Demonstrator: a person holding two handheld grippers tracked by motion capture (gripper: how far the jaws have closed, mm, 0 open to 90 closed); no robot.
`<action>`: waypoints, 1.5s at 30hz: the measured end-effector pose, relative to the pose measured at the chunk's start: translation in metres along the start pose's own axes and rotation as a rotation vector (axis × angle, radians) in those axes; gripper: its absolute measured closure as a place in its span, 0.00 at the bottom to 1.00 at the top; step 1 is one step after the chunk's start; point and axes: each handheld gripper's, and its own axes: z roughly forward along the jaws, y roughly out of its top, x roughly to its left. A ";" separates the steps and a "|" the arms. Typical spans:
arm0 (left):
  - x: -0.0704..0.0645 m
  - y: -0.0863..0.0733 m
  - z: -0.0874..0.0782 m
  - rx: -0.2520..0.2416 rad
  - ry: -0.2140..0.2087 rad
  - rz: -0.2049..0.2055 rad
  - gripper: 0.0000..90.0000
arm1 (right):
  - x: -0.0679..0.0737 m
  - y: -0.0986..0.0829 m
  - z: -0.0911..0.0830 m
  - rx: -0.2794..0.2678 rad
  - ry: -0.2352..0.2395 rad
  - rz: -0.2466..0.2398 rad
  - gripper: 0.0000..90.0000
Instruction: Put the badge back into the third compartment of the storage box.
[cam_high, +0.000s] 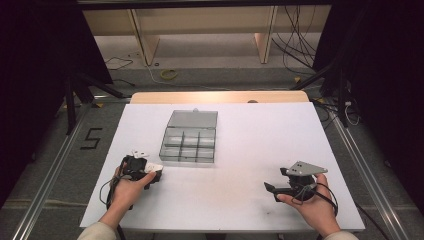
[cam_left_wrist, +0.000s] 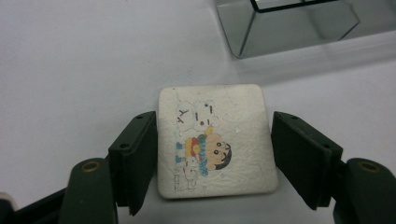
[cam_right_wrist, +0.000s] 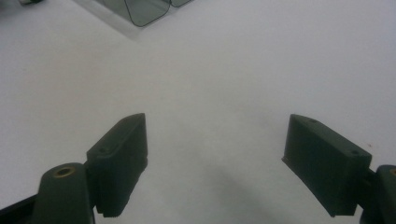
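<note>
Eraser (cam_left_wrist: 217, 140) between the jaws of the left claw (cam_left_wrist: 212, 154).
Nearly square, no clear long axis; printed figure's head points toward the right jaw. Jaws wide, flanking it.

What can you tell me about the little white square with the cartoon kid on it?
The small white square eraser has rounded corners and a matte, slightly cracked, rubbery-looking face. Printed on it are a cartoon child in a colourful striped scarf, a white puppy above and faint lettering. It lies flat on the white table, just short of the clear plastic compartment box. It sits between the jaws of the left tool: one jaw seems to touch its edge, the other stands slightly apart.
</note>
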 end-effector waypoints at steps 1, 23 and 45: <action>0.000 0.000 0.000 -0.005 -0.002 -0.004 0.36 | 0.000 0.000 0.000 -0.001 0.000 0.000 0.25; 0.003 0.004 -0.008 -0.050 -0.003 -0.017 0.36 | 0.000 0.000 0.000 -0.001 0.002 0.000 0.25; 0.005 0.010 -0.020 -0.124 0.007 -0.033 0.36 | 0.000 0.000 0.000 -0.001 0.003 0.000 0.25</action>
